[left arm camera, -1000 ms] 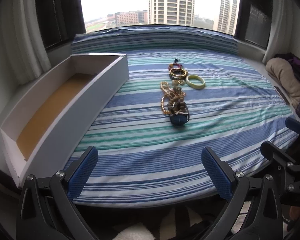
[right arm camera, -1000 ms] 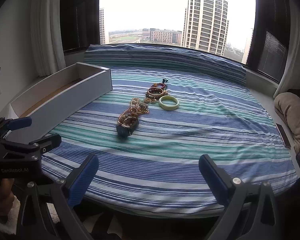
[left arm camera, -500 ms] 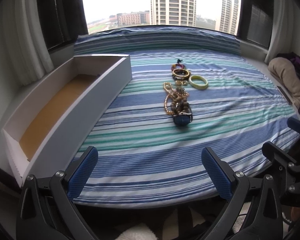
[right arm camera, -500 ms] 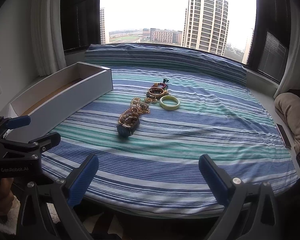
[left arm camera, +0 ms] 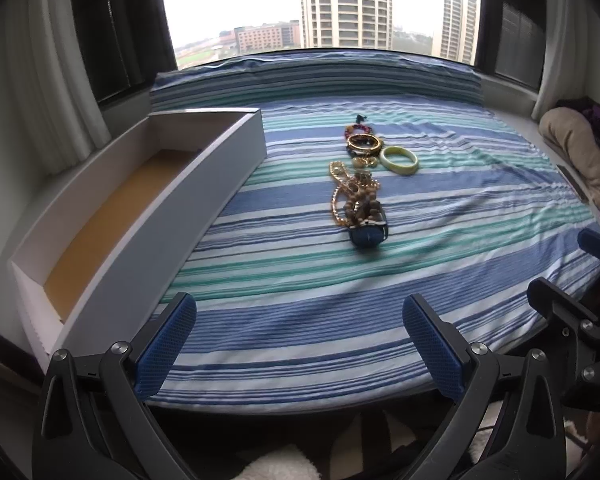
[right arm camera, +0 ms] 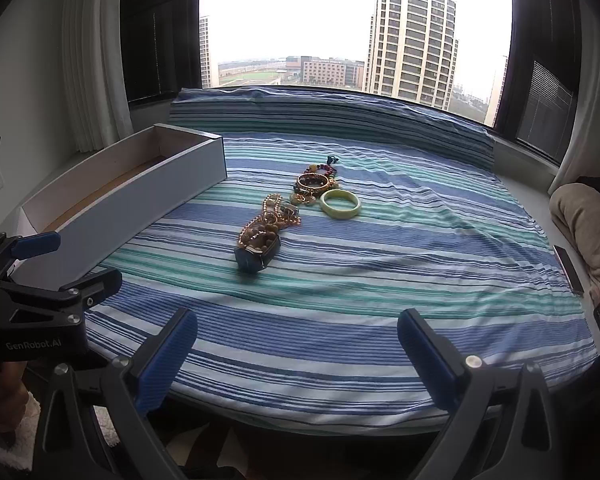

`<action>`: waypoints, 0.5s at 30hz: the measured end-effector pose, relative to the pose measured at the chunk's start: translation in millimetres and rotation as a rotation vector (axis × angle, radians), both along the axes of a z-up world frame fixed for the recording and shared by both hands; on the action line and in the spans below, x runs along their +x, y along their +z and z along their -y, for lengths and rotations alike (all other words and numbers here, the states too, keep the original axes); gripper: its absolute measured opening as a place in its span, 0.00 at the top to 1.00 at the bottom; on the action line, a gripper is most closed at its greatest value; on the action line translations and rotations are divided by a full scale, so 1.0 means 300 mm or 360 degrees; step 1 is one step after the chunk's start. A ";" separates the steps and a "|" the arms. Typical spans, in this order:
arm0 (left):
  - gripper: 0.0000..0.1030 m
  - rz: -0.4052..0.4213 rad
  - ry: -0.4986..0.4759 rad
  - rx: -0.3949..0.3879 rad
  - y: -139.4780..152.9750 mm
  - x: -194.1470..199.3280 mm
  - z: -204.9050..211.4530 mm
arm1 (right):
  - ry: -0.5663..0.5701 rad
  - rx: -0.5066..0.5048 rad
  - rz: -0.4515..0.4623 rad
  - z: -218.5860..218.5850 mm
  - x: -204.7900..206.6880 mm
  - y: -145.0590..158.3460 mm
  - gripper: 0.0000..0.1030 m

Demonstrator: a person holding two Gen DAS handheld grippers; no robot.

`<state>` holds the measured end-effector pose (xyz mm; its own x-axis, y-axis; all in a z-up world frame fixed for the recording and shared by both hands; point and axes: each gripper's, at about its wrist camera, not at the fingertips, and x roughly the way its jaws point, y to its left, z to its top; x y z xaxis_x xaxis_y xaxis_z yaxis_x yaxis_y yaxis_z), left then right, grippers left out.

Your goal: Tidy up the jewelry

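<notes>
Striped bedspread (left arm camera: 300, 304), jewelry (left arm camera: 358, 184) heaped beside white box (left arm camera: 148, 216); both grippers' fingers (left arm camera: 166, 340) wide apart, empty

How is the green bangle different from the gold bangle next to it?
The green bangle is pale, plain and chunky; the gold bangle is thinner and shiny, with a darker band. The green bangle lies alone on the striped cover, while the gold bangle sits among beaded bracelets. The gold bangle lies farther from the cameras. Both are round rings lying flat.

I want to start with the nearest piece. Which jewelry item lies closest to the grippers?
The dark blue watch, at the near end of the jewelry row; the beads, gold bangle and green bangle lie farther back.
</notes>
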<state>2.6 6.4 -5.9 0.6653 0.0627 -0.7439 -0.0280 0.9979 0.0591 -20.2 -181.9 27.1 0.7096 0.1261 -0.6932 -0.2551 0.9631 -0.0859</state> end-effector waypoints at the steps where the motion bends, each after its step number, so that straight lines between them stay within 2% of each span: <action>1: 0.00 -0.0001 0.0000 0.0002 -0.001 0.000 0.000 | 0.0000 -0.0001 0.0000 0.001 0.000 0.000 0.01; 15: 0.00 -0.0017 0.0002 0.0015 -0.010 -0.003 0.002 | -0.0001 0.0000 0.0004 0.002 -0.004 0.002 0.01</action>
